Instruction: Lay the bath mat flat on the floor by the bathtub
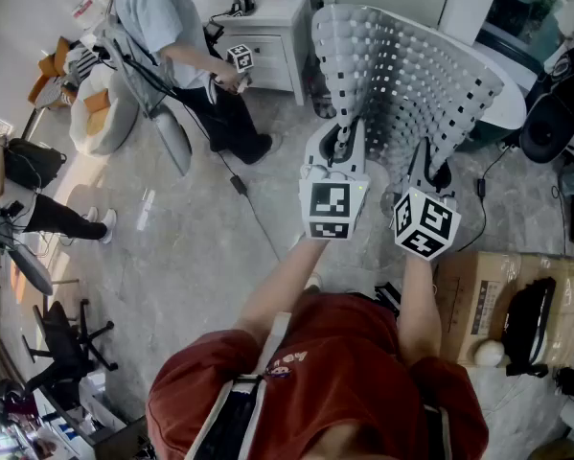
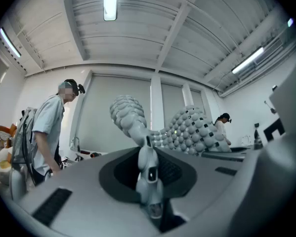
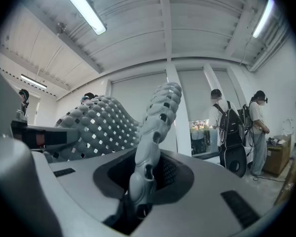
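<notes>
The bath mat (image 1: 401,70) is grey, knobbly and full of small holes. It hangs in the air in front of me, curved, above the marble-look floor. My left gripper (image 1: 338,144) is shut on the mat's near edge at its left end, and my right gripper (image 1: 431,173) is shut on the same edge further right. In the left gripper view the mat (image 2: 187,130) rises from between the jaws of the left gripper (image 2: 150,181). The right gripper view likewise shows the mat (image 3: 96,125) pinched in the right gripper (image 3: 140,186). A white rounded bathtub rim (image 1: 507,99) shows behind the mat.
A person in a light shirt (image 1: 167,27) stands at the far left beside a white cabinet (image 1: 272,27), holding another marker cube. A cable (image 1: 253,204) runs across the floor. A cardboard box (image 1: 488,300) stands at my right, and an office chair (image 1: 66,348) at lower left.
</notes>
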{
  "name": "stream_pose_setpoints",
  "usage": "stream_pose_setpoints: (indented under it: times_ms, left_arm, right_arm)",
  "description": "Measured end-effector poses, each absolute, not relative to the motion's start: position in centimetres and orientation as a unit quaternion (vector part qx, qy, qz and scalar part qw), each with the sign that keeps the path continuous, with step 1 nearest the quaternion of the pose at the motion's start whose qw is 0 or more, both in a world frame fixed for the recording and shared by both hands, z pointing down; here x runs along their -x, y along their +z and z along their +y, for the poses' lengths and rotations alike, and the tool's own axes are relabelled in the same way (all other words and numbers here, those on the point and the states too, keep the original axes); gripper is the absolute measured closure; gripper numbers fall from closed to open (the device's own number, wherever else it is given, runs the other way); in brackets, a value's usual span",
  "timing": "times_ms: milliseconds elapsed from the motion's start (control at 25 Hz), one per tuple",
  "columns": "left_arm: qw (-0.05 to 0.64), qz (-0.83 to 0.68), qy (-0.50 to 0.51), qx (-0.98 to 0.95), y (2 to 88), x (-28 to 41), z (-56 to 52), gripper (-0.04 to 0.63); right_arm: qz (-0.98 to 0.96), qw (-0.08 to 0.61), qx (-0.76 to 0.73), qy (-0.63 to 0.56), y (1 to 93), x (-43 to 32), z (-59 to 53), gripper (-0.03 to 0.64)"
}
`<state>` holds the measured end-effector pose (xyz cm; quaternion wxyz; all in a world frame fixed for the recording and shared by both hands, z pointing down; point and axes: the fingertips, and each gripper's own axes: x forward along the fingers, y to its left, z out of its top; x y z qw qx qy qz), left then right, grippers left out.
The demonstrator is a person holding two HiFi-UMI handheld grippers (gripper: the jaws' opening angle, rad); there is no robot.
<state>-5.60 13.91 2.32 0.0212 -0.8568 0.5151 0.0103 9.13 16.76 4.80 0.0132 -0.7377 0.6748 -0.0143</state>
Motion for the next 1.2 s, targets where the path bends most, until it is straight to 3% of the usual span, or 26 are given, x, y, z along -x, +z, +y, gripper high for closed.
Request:
stream_pose_setpoints:
  times_ms: [1200]
  left_arm:
    - [-0.003,0.502,0.008,0.865,4.7,11.1,10.5,0.538]
  right_arm:
    - [0.657,0.007,0.753,-0.033,6.9,-4.8,14.2,0.538]
